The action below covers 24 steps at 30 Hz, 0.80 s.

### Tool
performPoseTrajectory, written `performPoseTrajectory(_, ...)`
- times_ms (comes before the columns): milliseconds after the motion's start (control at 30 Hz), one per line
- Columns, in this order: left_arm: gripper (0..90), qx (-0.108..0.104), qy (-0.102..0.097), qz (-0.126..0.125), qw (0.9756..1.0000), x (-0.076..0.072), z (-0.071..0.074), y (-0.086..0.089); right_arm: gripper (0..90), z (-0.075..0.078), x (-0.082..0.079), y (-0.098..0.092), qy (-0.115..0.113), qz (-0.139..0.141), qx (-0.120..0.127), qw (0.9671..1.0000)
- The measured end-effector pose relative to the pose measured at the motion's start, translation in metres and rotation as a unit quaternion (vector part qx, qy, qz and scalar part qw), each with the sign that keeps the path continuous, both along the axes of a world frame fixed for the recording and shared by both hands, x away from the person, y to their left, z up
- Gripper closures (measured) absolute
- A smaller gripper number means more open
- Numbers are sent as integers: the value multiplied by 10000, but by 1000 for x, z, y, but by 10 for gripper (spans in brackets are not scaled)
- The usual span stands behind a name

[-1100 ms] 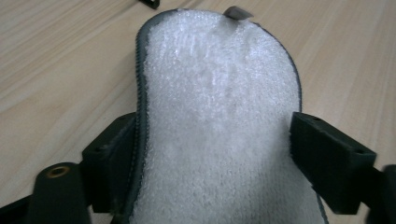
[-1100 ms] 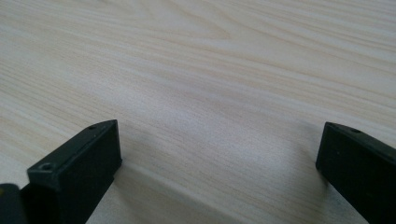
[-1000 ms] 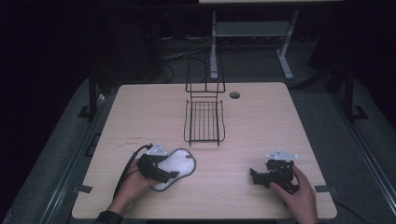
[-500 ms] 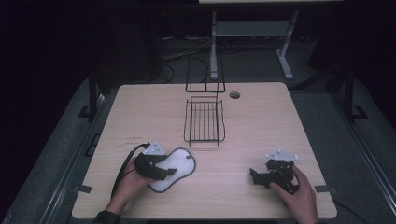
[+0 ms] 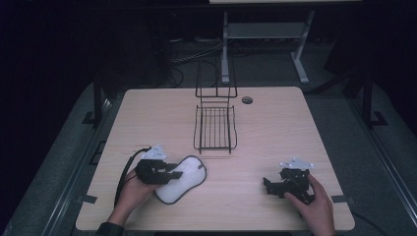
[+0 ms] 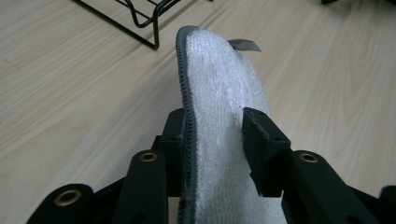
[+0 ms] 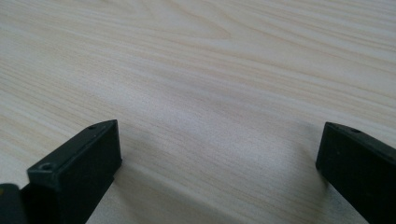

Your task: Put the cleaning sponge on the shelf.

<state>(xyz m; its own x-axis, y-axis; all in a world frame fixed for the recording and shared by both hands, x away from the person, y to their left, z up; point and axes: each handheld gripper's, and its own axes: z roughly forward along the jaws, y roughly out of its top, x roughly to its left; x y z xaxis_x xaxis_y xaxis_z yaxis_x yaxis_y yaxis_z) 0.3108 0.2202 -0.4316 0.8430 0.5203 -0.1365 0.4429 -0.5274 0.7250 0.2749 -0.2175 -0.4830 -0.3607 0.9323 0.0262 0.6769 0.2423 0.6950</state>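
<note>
The left gripper [image 5: 169, 173] has just been closing its jaws, which now pinch the white pad [image 6: 224, 107] by its grey-trimmed edge, near the front left of the desk [image 5: 275, 128]. The pad lies just before the black wire rack [image 5: 215, 127]. The right gripper [image 5: 273, 186] rests at the front right, jaws spread over bare wood.

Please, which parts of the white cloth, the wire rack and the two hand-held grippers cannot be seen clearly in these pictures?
- White cloth: in the left gripper view its near end is cut off by the bottom edge; its underside is hidden.
- Left hand-held gripper: in the high view its jaws are too small to judge against the cloth.
- Wire rack: in the left gripper view the top edge cuts it off.
- Right hand-held gripper: its body is cut off by the bottom edge in its own view.
</note>
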Motion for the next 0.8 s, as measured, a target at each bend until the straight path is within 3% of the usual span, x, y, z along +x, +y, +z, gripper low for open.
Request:
performPoseTrajectory(200, 702, -268, 128, -25, 9996, -1, 6, 3, 0, 0, 0, 0, -2, 2, -2, 10000)
performPoseTrajectory(467, 769, -462, 243, -88, 9986, -4, 13, 5, 0, 0, 0, 0, -1, 0, -1, 10000)
performPoseTrajectory(800, 797, -530, 219, -64, 9983, -7, 20, 10, 0, 0, 0, 0, -1, 0, 0, 10000)
